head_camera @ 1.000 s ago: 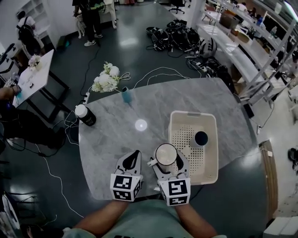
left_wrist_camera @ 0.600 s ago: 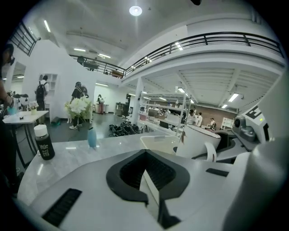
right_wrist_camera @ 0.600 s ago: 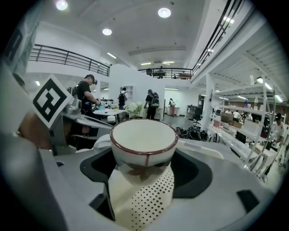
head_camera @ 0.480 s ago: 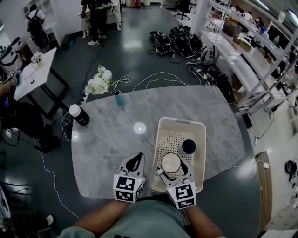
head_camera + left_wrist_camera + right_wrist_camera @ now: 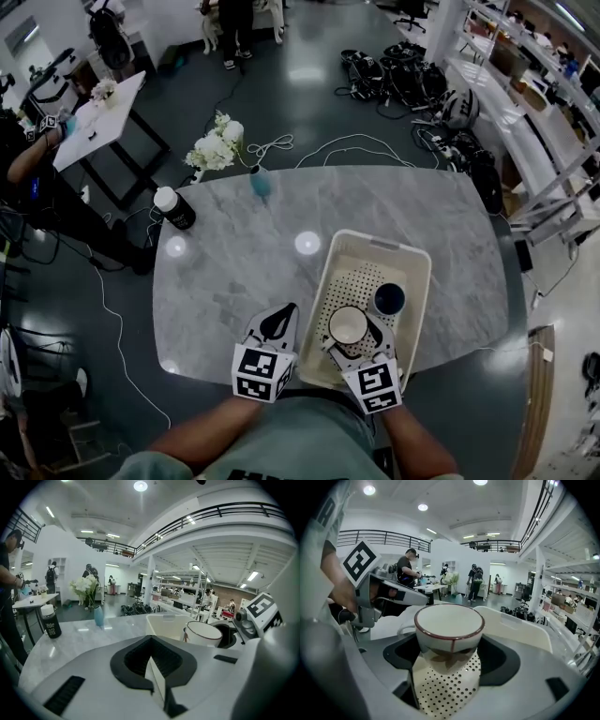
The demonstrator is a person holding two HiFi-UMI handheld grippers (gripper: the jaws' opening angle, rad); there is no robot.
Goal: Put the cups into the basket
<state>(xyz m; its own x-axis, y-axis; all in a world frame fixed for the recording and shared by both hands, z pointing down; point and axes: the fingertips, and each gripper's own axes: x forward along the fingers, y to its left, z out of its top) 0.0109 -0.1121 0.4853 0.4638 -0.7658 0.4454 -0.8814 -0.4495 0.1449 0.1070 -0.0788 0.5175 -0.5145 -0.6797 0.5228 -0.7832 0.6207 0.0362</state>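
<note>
- Right gripper (image 5: 351,331): jaws clamp the white cup (image 5: 449,626), upright, over the perforated floor at the basket's (image 5: 424,302) near end.
- Dark cup (image 5: 388,299) sits in the basket, just beyond.
- Left gripper (image 5: 152,665): jaws together, nothing between, over the table (image 5: 234,272) beside the basket.

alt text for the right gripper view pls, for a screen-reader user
The right tongs grip a white cup with a dark red rim, upright, above the perforated floor of a cream basket. The left tongs sit just beyond at the left, with people standing in a bright hall behind.
</note>
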